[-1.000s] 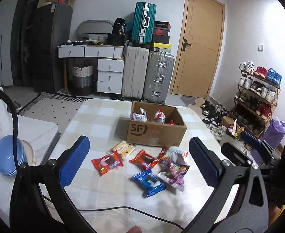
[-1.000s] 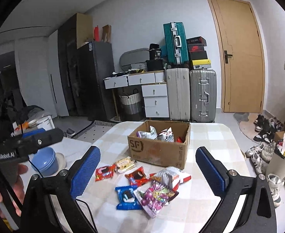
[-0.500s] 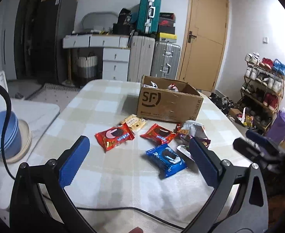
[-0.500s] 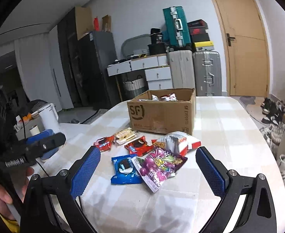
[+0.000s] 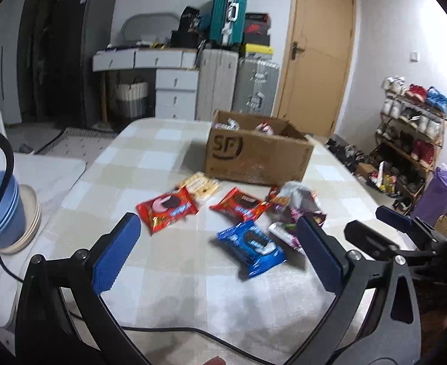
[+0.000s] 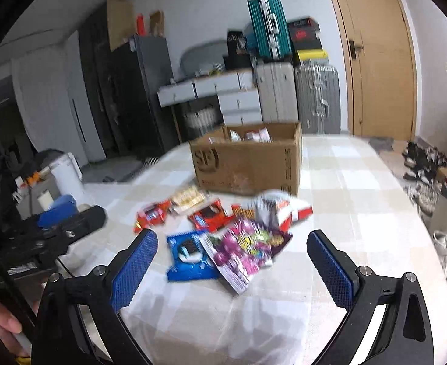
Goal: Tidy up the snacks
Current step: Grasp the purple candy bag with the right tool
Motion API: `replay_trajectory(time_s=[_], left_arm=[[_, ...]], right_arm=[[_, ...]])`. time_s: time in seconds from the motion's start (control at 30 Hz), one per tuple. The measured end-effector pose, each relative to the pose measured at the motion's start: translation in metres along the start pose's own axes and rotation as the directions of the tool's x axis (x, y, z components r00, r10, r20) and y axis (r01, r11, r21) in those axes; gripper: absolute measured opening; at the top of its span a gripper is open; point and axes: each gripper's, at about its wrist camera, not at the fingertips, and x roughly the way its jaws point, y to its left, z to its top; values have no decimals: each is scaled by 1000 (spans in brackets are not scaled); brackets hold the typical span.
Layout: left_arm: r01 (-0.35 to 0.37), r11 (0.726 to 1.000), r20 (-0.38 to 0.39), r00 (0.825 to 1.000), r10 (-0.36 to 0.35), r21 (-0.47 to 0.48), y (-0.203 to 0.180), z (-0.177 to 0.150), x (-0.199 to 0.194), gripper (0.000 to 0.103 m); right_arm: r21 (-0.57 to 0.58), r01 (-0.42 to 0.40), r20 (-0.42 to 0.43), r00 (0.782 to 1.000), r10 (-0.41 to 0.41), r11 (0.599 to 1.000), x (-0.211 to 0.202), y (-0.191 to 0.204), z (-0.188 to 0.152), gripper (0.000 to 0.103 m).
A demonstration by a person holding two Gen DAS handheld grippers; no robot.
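Both grippers lower, closer to snack pile than a second ago. Left gripper (image 5: 217,249) and right gripper (image 6: 232,261): jaws wide apart, empty. Cardboard box (image 5: 258,159) at 12 o'clock already holds few packets. Blue cookie pack (image 5: 252,248), red cookie pack (image 5: 168,208), purple candy bag (image 6: 248,249) remain loose on table (image 5: 150,164). Judged early stage.

Your left gripper (image 5: 219,254) is level, fingers spread wide, nothing between the pads. Your right gripper (image 6: 232,263) is likewise wide apart and unloaded. Your left hand (image 6: 1,324) grips its handle at the near left.
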Motion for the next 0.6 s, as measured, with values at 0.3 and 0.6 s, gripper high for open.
replay_trajectory(time_s=[0.3, 0.6], left_arm=[[-1, 998, -39, 999, -2, -69, 11, -2, 12, 102], [21, 997, -42, 999, -24, -75, 13, -3, 12, 102]], right_arm=[[-43, 30, -149, 988, -36, 999, 65, -4, 1, 100], [-40, 106, -235, 965, -113, 994, 115, -12, 15, 100]])
